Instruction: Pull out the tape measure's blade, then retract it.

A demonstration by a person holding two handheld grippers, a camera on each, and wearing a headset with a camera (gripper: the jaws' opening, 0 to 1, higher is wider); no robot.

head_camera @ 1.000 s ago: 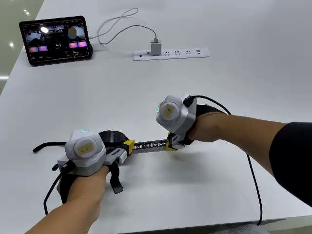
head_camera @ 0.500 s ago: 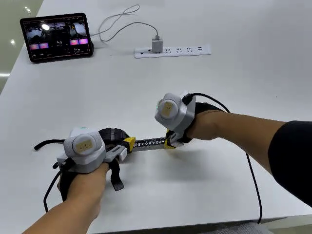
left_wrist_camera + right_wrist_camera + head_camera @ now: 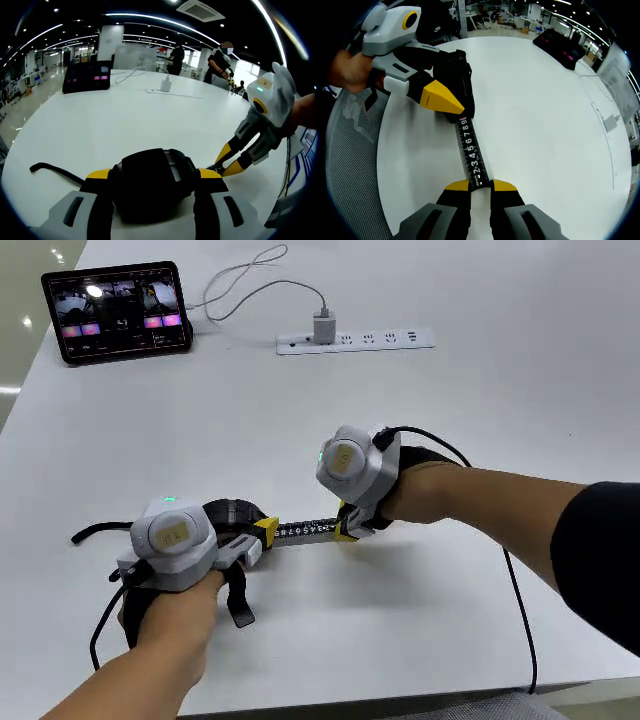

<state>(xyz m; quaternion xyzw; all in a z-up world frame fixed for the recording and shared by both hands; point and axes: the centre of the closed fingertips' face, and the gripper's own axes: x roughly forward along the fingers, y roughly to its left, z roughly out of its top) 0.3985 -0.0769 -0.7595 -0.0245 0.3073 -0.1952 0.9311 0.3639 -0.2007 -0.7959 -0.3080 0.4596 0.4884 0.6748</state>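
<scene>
Left gripper (image 3: 252, 542) sits low at the near-left of the table (image 3: 450, 390), jaws clamped on the tape measure (image 3: 232, 518), one yellow tip on each side of its black body. In the left gripper view the body fills the gap between the jaws and rests on the tabletop. A black strap (image 3: 50, 170) trails off from it to the left.

Blade (image 3: 470, 152) is pulled out a short way, lying flat on the table, running from the tape measure's mouth to the right gripper (image 3: 481, 186). Printed numbers 2 to 9 are readable along it in the right gripper view.

Right gripper's jaws are pinched together on the blade's free end, yellow tips close side by side with the blade between them. In the head view this gripper is just right of the tape measure, tilted down, tips at the table surface. The two grippers are near each other, apart only by the exposed blade.

Far side of the table: a lit tablet (image 3: 118, 310) at the left, a white power strip (image 3: 355, 339) near the middle with a charger (image 3: 323, 329) plugged in, and a white cable (image 3: 245, 285) looping behind.

People (image 3: 220, 62) stand beyond the table in the left gripper view.
</scene>
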